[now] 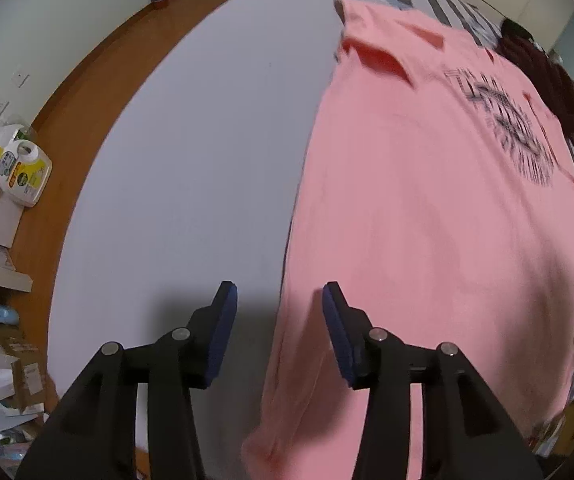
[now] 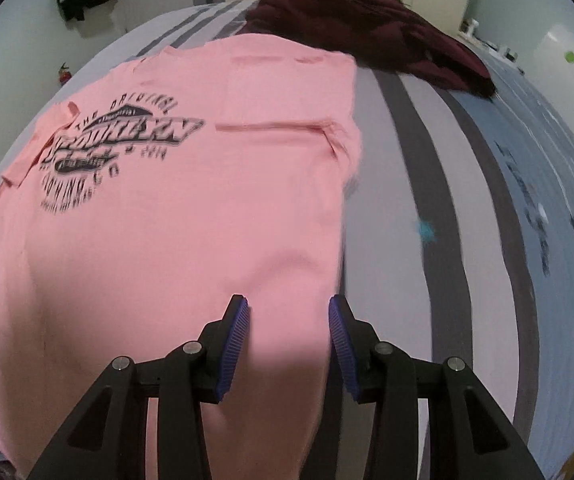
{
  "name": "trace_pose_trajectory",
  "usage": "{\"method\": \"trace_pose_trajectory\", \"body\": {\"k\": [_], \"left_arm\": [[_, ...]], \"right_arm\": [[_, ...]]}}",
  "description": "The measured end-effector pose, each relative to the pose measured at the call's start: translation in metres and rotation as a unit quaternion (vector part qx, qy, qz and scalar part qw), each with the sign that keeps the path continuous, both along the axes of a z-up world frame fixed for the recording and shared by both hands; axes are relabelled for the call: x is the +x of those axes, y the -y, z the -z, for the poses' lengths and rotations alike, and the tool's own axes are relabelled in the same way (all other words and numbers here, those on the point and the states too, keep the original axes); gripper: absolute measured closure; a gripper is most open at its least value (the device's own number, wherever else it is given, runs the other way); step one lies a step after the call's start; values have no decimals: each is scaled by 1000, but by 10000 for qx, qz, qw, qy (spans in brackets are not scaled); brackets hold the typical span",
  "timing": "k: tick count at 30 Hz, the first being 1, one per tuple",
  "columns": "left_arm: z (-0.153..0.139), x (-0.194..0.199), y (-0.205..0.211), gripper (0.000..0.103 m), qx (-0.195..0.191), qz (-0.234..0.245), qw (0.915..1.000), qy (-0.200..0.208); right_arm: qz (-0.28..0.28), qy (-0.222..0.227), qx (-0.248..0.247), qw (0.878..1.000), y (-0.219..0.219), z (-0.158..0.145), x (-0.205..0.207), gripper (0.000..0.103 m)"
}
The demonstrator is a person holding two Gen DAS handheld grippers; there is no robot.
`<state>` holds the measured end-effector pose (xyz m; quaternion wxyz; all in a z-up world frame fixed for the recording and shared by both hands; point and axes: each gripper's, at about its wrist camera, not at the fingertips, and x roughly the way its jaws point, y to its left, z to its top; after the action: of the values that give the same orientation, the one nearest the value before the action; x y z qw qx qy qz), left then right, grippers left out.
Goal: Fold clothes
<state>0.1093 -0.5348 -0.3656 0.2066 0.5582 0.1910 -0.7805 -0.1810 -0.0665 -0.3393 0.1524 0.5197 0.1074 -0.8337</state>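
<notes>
Left gripper (image 1: 279, 332): jaws apart, empty, poised over the near left edge of the pink T-shirt (image 1: 427, 208). Right gripper (image 2: 289, 340): jaws apart, empty, above the shirt's near right hem. Pink T-shirt — spread print-up on the bed (image 1: 191, 168), both sleeves seemingly turned in over the body, lower hem draping off the near side. Judged light, limp, non-slip knit; likely to sag and crease if lifted by one point — best pinched at two hem corners together. Maroon garment (image 2: 371, 32): heaped beyond.
</notes>
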Motion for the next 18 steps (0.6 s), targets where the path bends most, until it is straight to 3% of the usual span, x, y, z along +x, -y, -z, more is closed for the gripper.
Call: {"method": "trace_pose_trajectory", "body": {"k": [10,12,13,14,18], "left_arm": [[24,75,-41,60,54,599,9982,63],[23,76,-46,71,-62,789,9969,56],[22,76,-47,91,-72,872,9962,38],[17,77,-45,95,-73,883,9961,-12],[-6,96,-28,97,30,578,9976,-382]], "right_arm": [[515,99,-234,9984,-48,13,117,59],[530,147,-221,9982,-51,14,134,59],[528,181,-230,9982,-51,14,140,59],[519,221,-240,9981,-51,15,146,59],[530,305,-263,9978,-50,16,158,59]]}}
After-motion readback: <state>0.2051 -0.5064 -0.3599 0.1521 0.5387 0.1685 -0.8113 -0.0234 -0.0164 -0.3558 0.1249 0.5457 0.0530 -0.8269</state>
